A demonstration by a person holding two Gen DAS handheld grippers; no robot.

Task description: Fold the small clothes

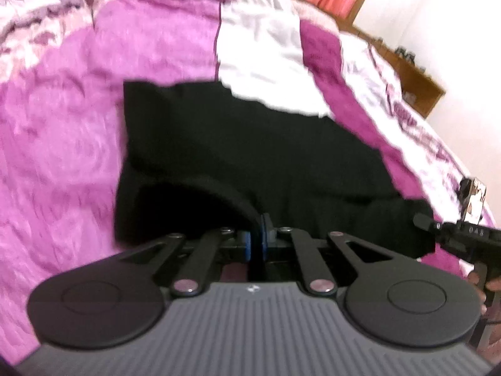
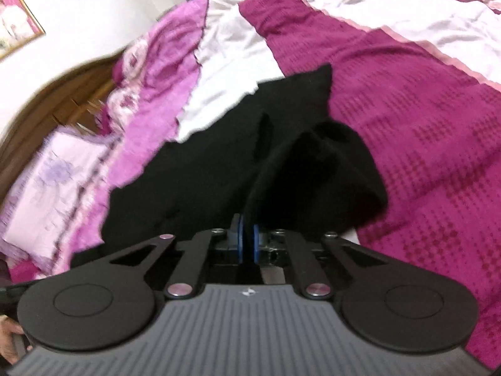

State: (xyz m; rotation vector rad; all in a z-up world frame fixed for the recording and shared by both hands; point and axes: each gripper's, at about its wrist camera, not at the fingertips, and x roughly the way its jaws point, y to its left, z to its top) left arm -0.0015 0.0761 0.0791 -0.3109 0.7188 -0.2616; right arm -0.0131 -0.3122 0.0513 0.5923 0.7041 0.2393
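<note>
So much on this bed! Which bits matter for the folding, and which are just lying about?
Part of the job:
- black garment
- left tongs, shut on its near edge
- right tongs, shut on another fold of it

Just there:
- pink and white bedspread
- pillow
- wooden headboard
- framed picture

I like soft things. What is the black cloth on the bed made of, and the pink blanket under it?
The small black garment looks like soft matte knit or fleece, no shine. The magenta textured bedcover looks plush, with a raised dotted weave. Blur leaves both uncertain.
</note>
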